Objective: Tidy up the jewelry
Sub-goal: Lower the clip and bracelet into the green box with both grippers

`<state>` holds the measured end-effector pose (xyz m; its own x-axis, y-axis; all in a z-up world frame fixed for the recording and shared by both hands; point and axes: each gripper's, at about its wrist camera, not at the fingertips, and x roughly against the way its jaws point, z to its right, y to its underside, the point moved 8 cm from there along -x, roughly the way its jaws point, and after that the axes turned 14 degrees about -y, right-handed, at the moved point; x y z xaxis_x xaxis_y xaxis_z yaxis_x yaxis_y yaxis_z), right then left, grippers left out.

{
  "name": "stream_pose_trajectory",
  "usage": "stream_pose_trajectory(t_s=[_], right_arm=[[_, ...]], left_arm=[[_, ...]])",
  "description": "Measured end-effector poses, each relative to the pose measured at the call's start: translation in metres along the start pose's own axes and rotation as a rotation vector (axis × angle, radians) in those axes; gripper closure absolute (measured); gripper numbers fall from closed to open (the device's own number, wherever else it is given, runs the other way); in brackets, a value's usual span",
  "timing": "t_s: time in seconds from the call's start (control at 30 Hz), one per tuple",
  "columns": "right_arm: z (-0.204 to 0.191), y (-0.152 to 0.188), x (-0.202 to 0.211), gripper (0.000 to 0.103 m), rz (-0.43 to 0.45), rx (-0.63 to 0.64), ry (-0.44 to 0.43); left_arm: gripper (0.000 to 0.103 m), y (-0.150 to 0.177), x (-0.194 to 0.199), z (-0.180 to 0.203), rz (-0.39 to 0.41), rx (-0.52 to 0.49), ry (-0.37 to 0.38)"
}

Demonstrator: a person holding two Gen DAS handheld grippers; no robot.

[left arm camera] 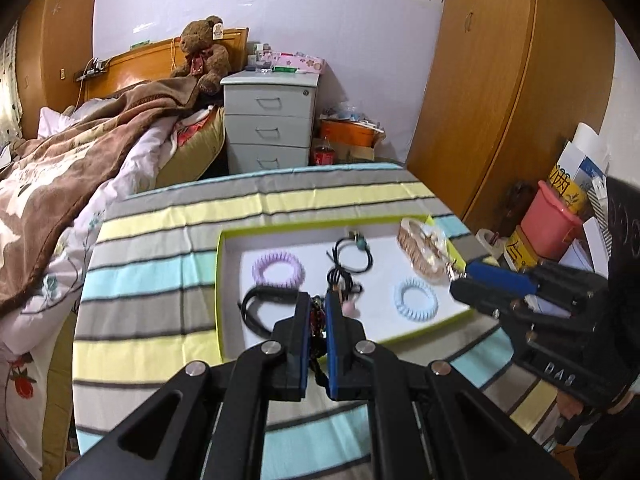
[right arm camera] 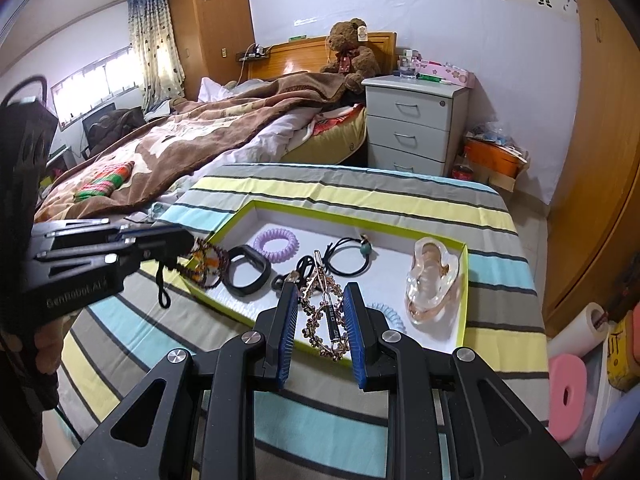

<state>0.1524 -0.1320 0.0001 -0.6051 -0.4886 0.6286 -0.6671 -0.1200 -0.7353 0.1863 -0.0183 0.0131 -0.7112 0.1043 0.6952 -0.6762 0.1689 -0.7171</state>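
A white tray with a green rim (left arm camera: 219, 280) (right arm camera: 464, 292) lies on the striped cloth. My left gripper (left arm camera: 318, 300) (right arm camera: 184, 240) is shut on a dark beaded bracelet (left arm camera: 316, 320) (right arm camera: 206, 264) and holds it above the tray's near-left corner. My right gripper (right arm camera: 320, 292) (left arm camera: 456, 280) is shut on a gold rhinestone hair clip (right arm camera: 324, 316) over the tray's right side. In the tray lie a purple spiral hair tie (left arm camera: 278, 270) (right arm camera: 276, 242), a black band (left arm camera: 260, 308) (right arm camera: 246, 270), a black hair tie with a teal bead (left arm camera: 354, 254) (right arm camera: 348, 258), a pale blue spiral tie (left arm camera: 416, 300) and a clear hair claw (left arm camera: 424, 252) (right arm camera: 432, 280).
The striped cloth (left arm camera: 160, 248) covers the table. A bed with a brown blanket (right arm camera: 192, 136) runs along its left. A grey nightstand (left arm camera: 268, 120) stands behind, a wooden wardrobe (left arm camera: 500, 80) to the right, and a pink bucket (left arm camera: 548, 224) among clutter beside the table.
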Motion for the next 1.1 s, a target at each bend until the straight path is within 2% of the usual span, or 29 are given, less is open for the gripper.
stream_pose_trajectory(t_s=[0.3,0.57,1.1], right_arm=[[0.019,-0.01,-0.028,0.079,-0.033,-0.034,0.03],[0.034,-0.012,-0.053,0.079,-0.069,-0.065,0.058],[0.058,-0.005,-0.089,0.079,-0.139,-0.096,0.117]], left_arm=[[0.095,-0.034,-0.028,0.002,0.007,0.036,0.037],[0.095,-0.052,-0.071,0.003,-0.03,0.071,0.077],[0.095,-0.039,-0.135,0.012,-0.142,0.077,0.104]])
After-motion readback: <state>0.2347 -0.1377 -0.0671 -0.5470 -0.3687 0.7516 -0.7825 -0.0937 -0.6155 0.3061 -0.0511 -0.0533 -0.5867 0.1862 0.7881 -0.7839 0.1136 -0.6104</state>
